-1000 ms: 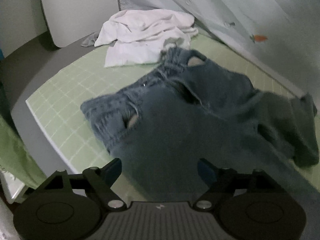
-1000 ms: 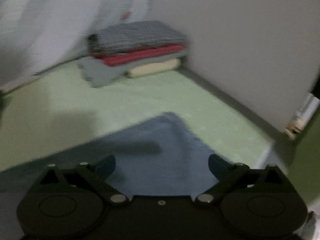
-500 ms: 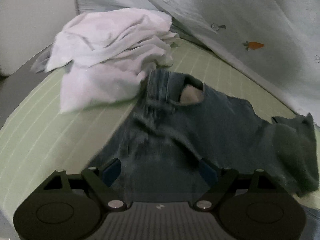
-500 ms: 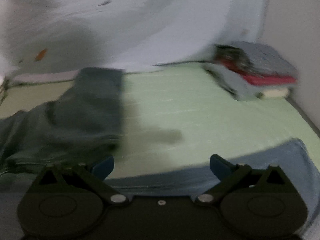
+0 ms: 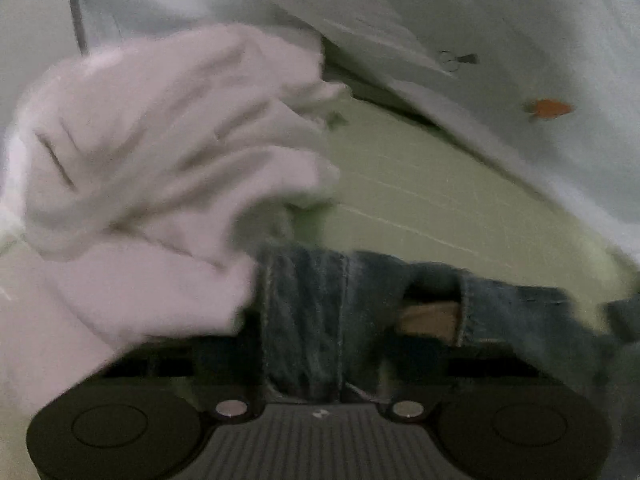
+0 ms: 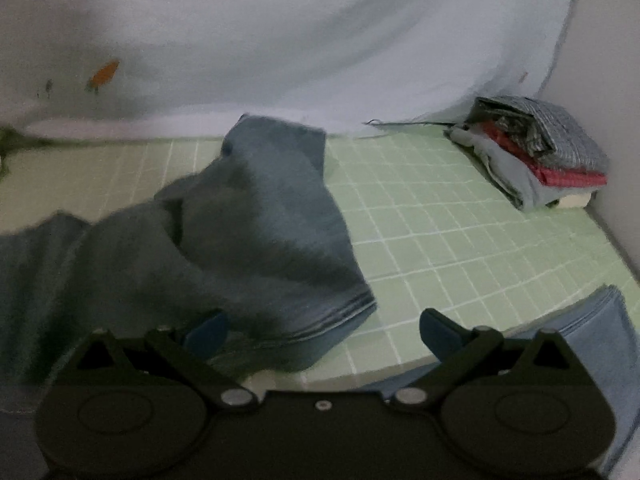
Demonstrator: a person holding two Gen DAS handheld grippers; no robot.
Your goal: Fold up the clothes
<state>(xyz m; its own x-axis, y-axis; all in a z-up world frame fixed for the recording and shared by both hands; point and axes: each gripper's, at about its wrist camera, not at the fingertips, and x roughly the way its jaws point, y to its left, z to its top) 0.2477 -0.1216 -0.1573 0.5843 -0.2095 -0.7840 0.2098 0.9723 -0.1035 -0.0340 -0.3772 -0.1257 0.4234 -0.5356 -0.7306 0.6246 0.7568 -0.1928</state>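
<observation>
Right now the left gripper (image 5: 320, 344) is closing on the waistband end of the jeans (image 5: 312, 320), a bunched fold of denim sitting between its jaws; whether the pads already press it is hard to tell through the blur. Those jeans lie on the green grid mat (image 6: 440, 220), their long axis running from the waistband, just beside the white garment (image 5: 160, 152), across to the leg end (image 6: 280, 220), which is folded over. The right gripper (image 6: 324, 330) hangs spread and empty, the leg's hem edge lying between its fingertips without being pinched. So each hand sits at its own end of the jeans, left nearer the waistband, right nearer the hem. Well apart from the jeans, at the mat's far corner, sits the folded stack (image 6: 536, 148).
</observation>
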